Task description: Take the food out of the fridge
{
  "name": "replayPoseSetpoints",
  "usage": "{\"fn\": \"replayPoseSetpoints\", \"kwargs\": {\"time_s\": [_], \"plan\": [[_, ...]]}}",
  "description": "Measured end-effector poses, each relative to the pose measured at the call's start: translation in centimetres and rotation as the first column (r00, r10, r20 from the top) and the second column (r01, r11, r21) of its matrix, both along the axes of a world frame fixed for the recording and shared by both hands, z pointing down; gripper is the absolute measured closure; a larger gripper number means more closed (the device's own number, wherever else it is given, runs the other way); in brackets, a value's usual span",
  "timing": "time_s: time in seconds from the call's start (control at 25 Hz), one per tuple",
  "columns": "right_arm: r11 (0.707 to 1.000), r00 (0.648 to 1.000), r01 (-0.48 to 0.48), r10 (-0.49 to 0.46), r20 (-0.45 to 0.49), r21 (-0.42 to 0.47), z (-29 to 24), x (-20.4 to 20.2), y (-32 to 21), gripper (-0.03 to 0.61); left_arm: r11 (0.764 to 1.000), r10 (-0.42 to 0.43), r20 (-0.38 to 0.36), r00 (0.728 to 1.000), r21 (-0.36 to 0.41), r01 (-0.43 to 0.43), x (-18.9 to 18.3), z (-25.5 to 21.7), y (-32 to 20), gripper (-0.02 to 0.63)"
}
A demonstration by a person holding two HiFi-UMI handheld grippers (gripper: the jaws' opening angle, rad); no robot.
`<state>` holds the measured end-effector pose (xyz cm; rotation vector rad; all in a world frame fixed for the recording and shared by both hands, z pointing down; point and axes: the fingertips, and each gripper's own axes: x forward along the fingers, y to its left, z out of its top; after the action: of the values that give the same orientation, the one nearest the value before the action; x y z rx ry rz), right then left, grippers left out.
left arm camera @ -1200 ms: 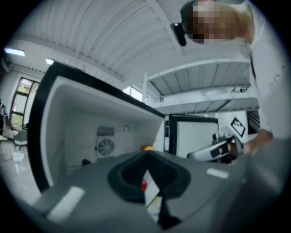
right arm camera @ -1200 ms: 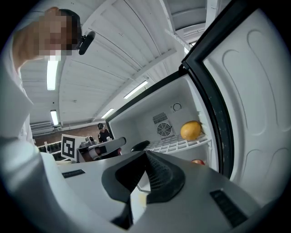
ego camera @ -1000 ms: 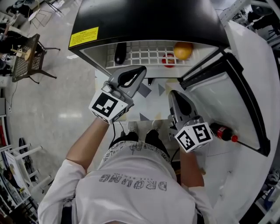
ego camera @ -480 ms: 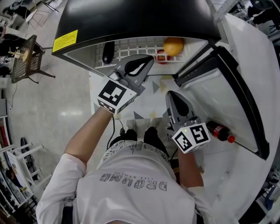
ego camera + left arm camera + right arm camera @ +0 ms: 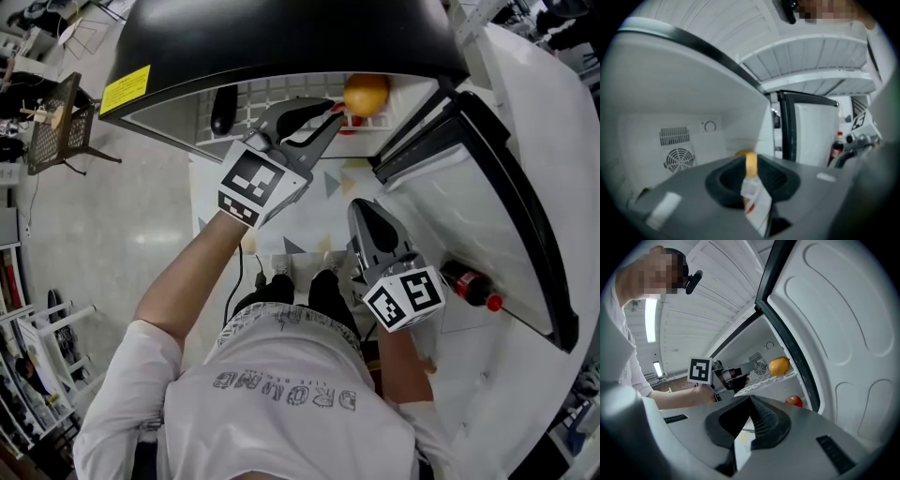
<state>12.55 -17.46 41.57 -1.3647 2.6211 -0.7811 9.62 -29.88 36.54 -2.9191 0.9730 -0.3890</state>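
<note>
Nearest the wearer, the right gripper (image 5: 362,210) hung low, its jaws together and empty, near a cola bottle (image 5: 469,284) in the open door. Ahead, the left gripper (image 5: 330,114) hovered at the wire shelf (image 5: 272,94) of the fridge (image 5: 281,37), jaws opening with nothing between them. Just beyond, the orange (image 5: 366,94) lay on that shelf, with a red fruit (image 5: 793,401) on the level below.

fridge (image 5: 281,37): black top, white interior, door (image 5: 525,178) swung open at the right. orange (image 5: 366,94): round, resting at the right end of the white wire shelf (image 5: 281,98). red apple (image 5: 794,401): one level below the orange. dark elongated item (image 5: 223,110): left end of the same shelf, type not determinable.
</note>
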Motion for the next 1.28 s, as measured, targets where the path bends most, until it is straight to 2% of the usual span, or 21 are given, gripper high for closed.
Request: {"fn": "replayPoseSetpoints", "kwargs": {"time_s": [0.68, 0.92, 1.28], "plan": [[0.999, 0.999, 0.012, -0.01, 0.038, -0.03, 2.3, 1.0, 0.3, 0.577, 0.997, -0.023, 0.119, 0.993, -0.069, 0.031, 2.9, 2.5, -2.6, 0.353], [0.999, 0.999, 0.014, -0.013, 0.041, -0.035, 2.2, 1.4, 0.2, 0.577, 0.993, -0.057, 0.16, 0.985, -0.093, 0.072, 3.5, 3.3, -3.6, 0.295], [0.999, 0.999, 0.017, -0.015, 0.04, -0.043, 2.7, 2.0, 0.4, 0.577, 0.986, -0.082, 0.198, 0.977, -0.124, 0.107, 4.1, 4.4, -4.6, 0.288]]}}
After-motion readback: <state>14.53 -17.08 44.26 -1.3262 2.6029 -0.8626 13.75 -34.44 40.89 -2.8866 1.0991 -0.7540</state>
